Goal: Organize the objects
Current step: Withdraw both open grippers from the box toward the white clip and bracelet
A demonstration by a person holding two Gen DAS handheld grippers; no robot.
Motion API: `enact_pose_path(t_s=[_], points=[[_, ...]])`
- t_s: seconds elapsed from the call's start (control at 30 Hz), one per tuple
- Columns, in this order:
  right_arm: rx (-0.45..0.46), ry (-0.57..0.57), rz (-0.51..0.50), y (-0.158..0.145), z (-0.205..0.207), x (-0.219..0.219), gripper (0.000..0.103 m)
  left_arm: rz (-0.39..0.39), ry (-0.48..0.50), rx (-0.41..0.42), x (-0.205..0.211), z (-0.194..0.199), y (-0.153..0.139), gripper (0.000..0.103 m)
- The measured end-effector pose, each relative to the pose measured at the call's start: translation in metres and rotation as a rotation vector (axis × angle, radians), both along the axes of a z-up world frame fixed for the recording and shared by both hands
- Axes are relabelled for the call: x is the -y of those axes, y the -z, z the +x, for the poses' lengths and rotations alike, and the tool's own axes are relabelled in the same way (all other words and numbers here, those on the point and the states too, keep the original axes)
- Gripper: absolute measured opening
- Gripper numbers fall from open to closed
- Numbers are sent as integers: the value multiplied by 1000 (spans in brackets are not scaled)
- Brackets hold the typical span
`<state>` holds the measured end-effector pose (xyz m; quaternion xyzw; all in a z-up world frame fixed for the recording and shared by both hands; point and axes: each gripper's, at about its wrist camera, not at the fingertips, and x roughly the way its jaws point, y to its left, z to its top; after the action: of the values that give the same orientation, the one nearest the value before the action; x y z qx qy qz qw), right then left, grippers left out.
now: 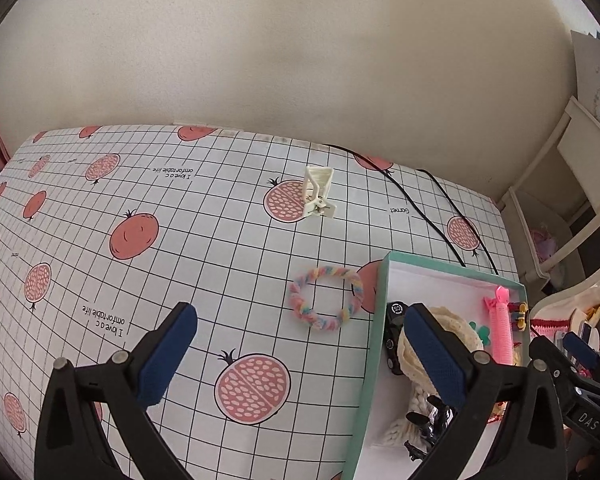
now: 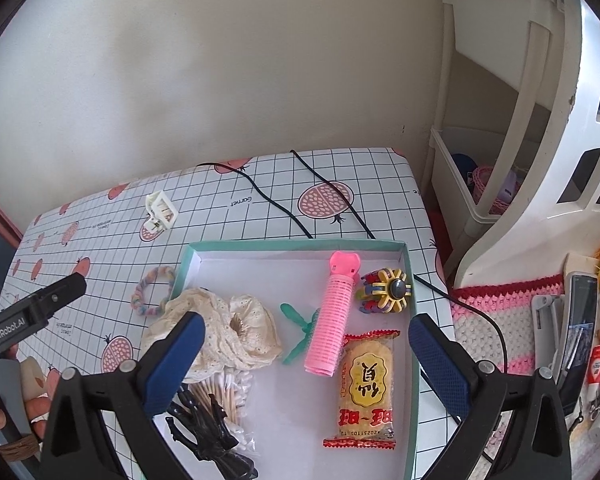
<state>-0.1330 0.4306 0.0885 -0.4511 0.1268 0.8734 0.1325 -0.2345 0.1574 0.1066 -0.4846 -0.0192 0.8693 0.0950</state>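
Observation:
A pastel braided hair tie (image 1: 326, 298) lies on the pomegranate-print tablecloth (image 1: 204, 240), just left of a teal-rimmed box (image 1: 374, 340). A cream claw clip (image 1: 318, 192) stands farther back. My left gripper (image 1: 300, 356) hovers open over the cloth in front of the hair tie, holding nothing. My right gripper (image 2: 308, 360) hangs open above the box (image 2: 300, 245), also holding nothing. Inside the box lie a cream lace scrunchie (image 2: 228, 328), a pink hair roller (image 2: 334, 312), a fidget spinner (image 2: 386, 290), a snack packet (image 2: 366, 388), cotton swabs (image 2: 224, 392) and a black claw clip (image 2: 208, 432).
Two black cables (image 2: 320, 184) run across the back of the table behind the box. A white plastic rack (image 2: 500, 160) stands past the table's right edge. A crocheted mat (image 2: 508, 308) with a phone (image 2: 580, 328) and small items lies to the right.

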Motion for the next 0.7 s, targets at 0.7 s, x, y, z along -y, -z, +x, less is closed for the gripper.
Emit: enact_pose_path(t_s=[0.7], points=[[17,-64,-23,8,-56,62,103,100,-36,-11,71,-39,-3,103]])
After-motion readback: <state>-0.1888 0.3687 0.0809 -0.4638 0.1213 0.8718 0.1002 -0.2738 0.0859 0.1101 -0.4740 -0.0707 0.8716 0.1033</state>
